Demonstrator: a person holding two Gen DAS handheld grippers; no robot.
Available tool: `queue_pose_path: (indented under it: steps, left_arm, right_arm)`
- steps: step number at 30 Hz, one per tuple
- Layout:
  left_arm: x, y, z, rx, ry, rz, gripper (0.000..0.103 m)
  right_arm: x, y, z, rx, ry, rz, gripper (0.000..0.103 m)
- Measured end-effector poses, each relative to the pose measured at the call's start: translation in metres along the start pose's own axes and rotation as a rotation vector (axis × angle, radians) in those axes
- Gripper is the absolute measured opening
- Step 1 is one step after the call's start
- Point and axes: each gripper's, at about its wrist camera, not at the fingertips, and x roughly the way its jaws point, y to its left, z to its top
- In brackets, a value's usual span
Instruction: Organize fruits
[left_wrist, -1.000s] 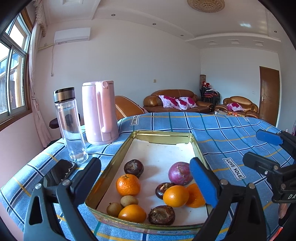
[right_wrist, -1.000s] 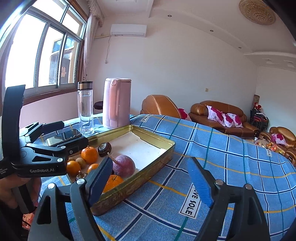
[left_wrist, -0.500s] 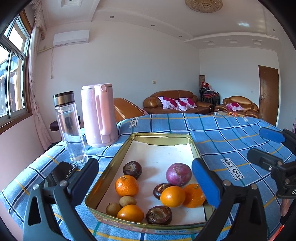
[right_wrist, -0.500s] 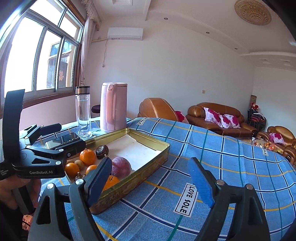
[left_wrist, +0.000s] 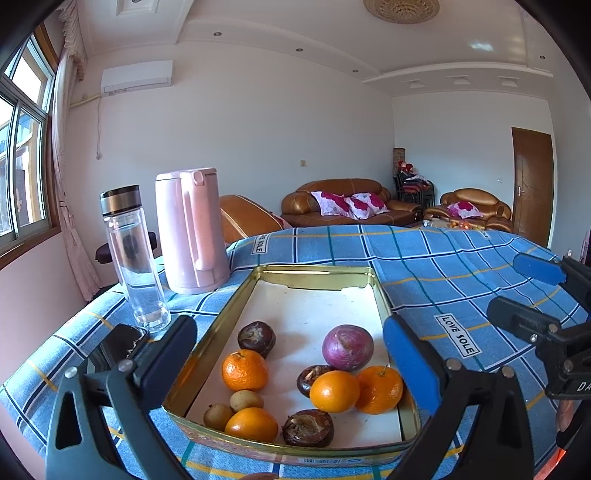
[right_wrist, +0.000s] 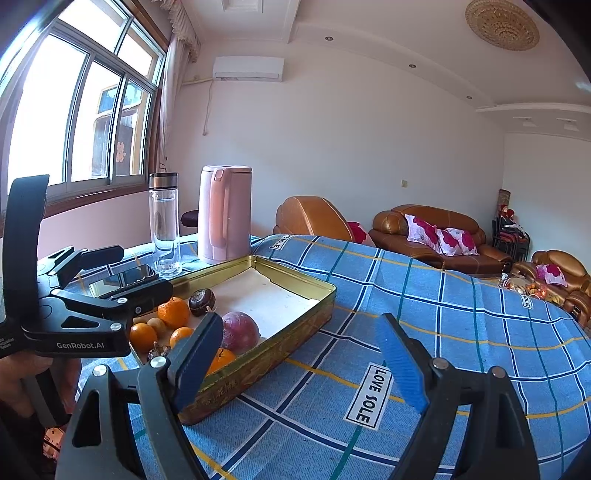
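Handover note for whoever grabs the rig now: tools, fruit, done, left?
Left tool: open, empty, just finished widening, poised at the near end of the gold tin.
Right tool: open, empty, over the blue checked cloth to the tin's right.
Fruit: four oranges, three dark brown fruits, two small tan fruits and a purple round one, all mixed at the tin's near end; far end bare.
Done: nothing sorted that shows.
Left: all grouping.

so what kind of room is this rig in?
Most likely a home living room: brown leather sofa with floral cushions, wall air conditioner, and a table under a blue plaid cloth holding a fruit tin.
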Motion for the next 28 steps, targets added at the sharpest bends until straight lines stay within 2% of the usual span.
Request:
queue_pose_path:
  steps: [28]
  left_arm:
    - [-0.005,-0.014,0.003,0.028,-0.025,-0.020,0.103]
  right_arm:
    - [-0.005,-0.016,-0.007,0.020,0.006,-0.021,0.086]
